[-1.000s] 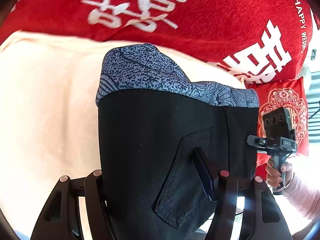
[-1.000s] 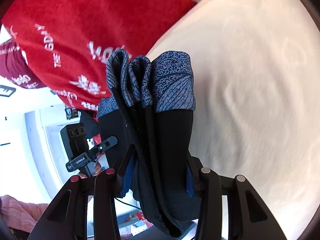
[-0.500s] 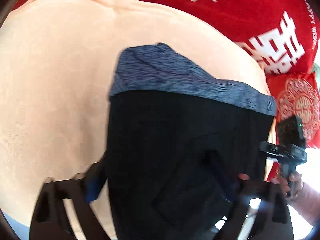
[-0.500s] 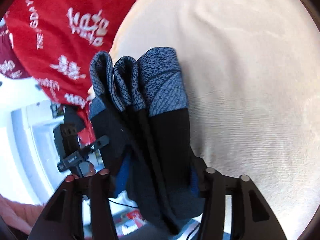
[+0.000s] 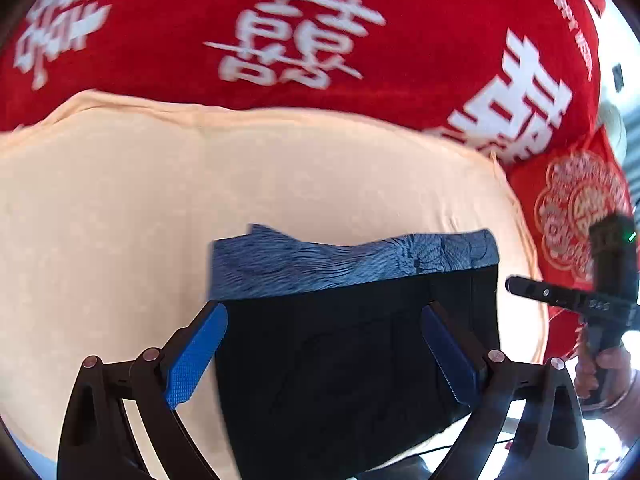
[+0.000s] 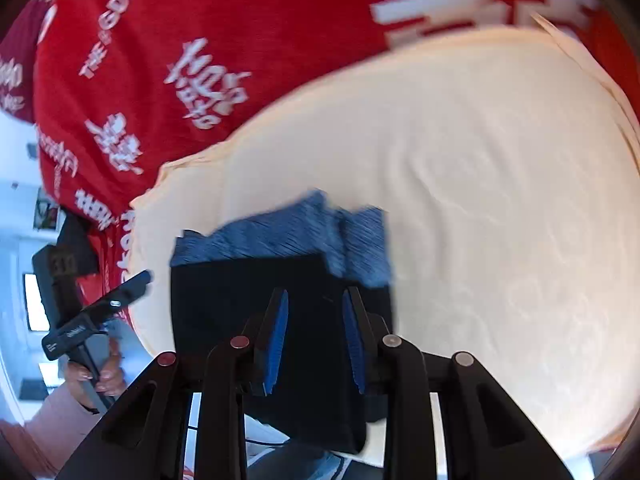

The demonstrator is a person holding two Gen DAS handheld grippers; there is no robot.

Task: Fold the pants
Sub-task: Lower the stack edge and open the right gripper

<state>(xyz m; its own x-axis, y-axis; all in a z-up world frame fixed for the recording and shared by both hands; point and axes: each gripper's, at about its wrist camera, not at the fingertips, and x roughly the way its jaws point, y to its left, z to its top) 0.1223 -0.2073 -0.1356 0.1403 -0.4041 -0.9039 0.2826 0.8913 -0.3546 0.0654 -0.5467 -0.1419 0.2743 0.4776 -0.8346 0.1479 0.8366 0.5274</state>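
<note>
The black folded pants with a blue patterned waistband (image 5: 352, 360) are lying compact on the peach cloth (image 5: 120, 220), released by the wide-open left gripper (image 5: 324, 356), while the empty right gripper (image 6: 316, 340) is being closed.

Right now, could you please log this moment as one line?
step: fold done | pants: folded, on cloth | left tongs: open | right tongs: closing, not gripping

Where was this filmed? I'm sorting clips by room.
Probably a bedroom at home: the folded pants lie on a cream sheet over a soft surface, next to a red wedding blanket and a matching red cushion.
</note>
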